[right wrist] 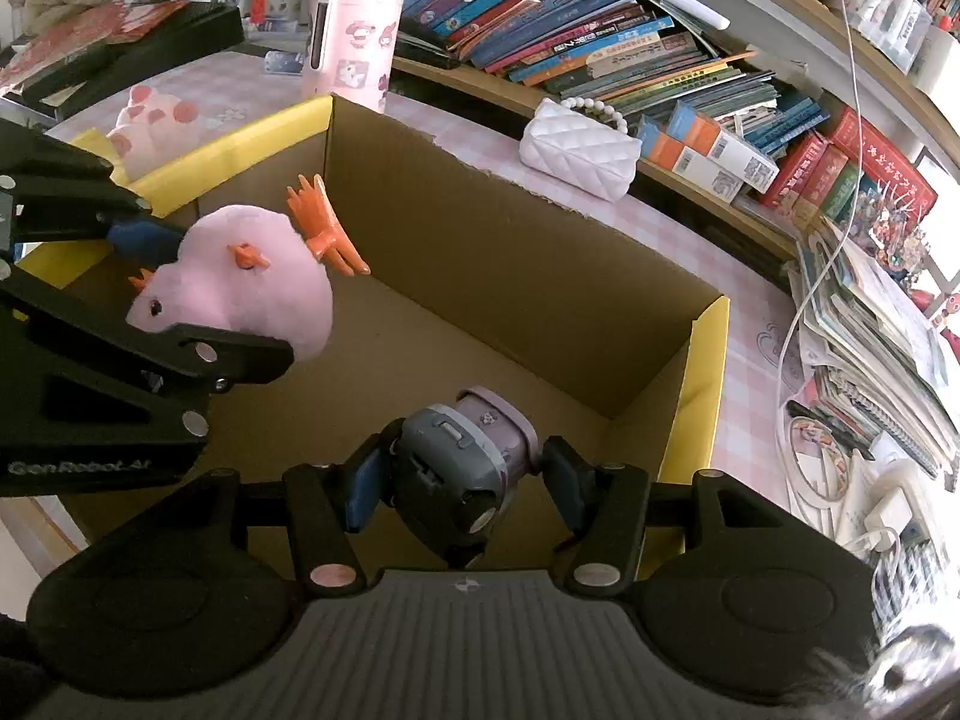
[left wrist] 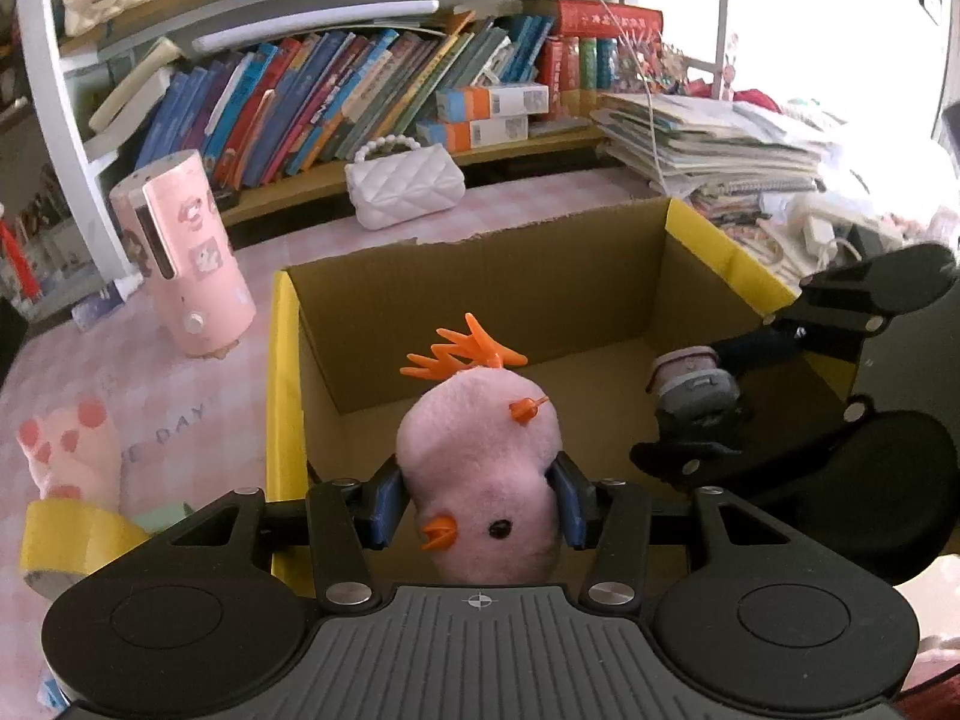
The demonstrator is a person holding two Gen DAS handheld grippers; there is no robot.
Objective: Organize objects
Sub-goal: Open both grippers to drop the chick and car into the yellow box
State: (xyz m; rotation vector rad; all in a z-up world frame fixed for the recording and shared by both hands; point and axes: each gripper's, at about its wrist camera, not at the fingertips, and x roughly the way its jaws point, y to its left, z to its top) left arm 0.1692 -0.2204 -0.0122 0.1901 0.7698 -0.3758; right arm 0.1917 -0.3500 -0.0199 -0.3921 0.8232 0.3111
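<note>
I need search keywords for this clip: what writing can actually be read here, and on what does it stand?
"GenRobot.AI" on the left tool's black frame, last letters soft.
"DAY", part of a longer print, on the pink tablecloth.
Book spines, orange-white cartons and the pink canister: print too small or blurred.

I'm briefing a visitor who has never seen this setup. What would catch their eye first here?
Probably the pink plush chick with orange feet, clamped upside down in the left gripper over the near-left corner of the open cardboard box. Next, the small pink and grey bottle gripped by the right gripper above the box's right side. Behind the box stand a pink cylindrical appliance and a white quilted purse.
</note>
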